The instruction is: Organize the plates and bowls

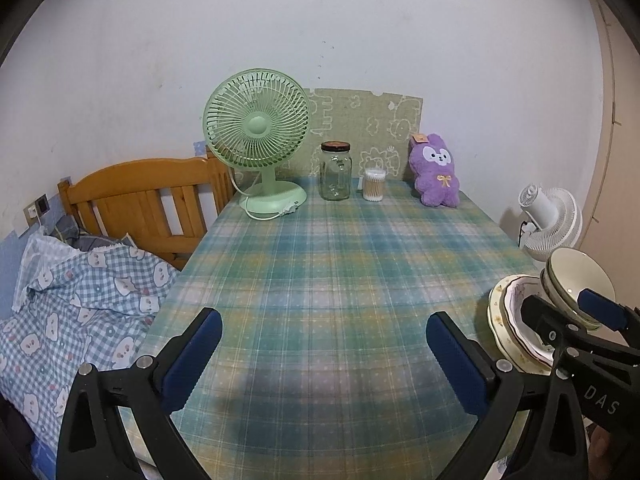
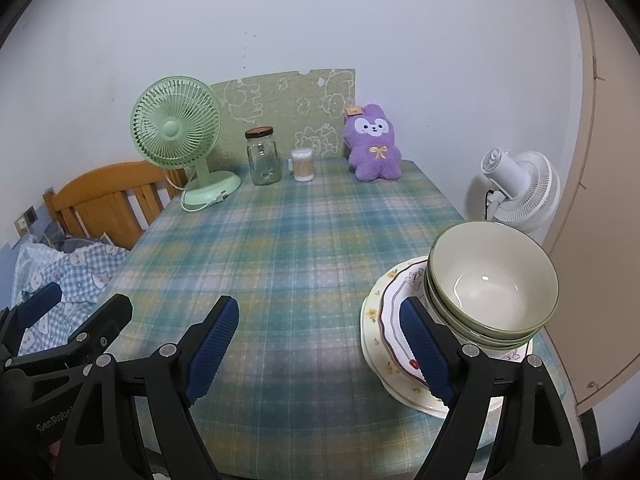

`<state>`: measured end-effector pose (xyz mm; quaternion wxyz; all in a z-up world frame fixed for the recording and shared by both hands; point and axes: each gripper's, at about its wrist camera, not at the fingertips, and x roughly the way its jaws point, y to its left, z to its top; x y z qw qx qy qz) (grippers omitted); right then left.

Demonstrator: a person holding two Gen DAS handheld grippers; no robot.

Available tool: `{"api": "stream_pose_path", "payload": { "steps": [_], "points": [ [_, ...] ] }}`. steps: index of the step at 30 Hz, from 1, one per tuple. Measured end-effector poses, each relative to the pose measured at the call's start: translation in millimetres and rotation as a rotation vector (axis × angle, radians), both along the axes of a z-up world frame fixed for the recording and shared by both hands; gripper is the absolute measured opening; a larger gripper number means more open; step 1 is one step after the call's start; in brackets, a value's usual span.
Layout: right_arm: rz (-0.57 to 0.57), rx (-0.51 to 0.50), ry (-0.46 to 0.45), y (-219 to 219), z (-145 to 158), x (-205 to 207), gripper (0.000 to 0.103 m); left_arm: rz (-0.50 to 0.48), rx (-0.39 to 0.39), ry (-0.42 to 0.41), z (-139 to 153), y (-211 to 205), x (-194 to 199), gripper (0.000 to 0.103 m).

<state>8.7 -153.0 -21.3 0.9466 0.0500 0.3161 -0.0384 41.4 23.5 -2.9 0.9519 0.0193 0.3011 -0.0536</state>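
Cream-and-green bowls (image 2: 494, 284), nested in one another, sit on a stack of plates (image 2: 390, 344) at the near right corner of the plaid-covered surface (image 2: 304, 248). The stack is a scalloped plate with a dark red rim line on a wider cream plate with small yellow flowers. Everything is already gathered in one pile, which would fit dishes that have been sorted together as well as dishes waiting to be separated by kind; the views do not settle which.

Both tools hang above the near edge with nothing between their blue pads. The left gripper (image 1: 324, 356) has its fingers spread wide over bare cloth. The right gripper (image 2: 320, 344) is released too, its right finger (image 2: 424, 356) overlapping the plate rims in its own view; whether it touches them I cannot tell.

Any grasp on the pile would go best at a rim, with the pads square to it, since glazed ware likely slips under a skewed pinch, and the bowls sit off-centre toward the far right.

Room is tight on the right: the pile sits close to the surface's corner, with a white fan (image 2: 520, 188) beyond. The middle is open. A green fan (image 2: 178, 132), a glass jar (image 2: 264, 156), a cotton-swab tub (image 2: 303, 166) and a purple plush toy (image 2: 374, 144) line the far edge.
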Motion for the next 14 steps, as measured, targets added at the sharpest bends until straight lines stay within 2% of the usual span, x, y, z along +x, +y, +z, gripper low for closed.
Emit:
{"api": "stream_pose_path", "payload": {
  "steps": [14],
  "points": [
    [0.002,0.000,0.004,0.0,2.5,-1.9,0.085,0.006,-0.003,-0.003,3.4,-2.6,-2.3,0.103]
  ]
}}
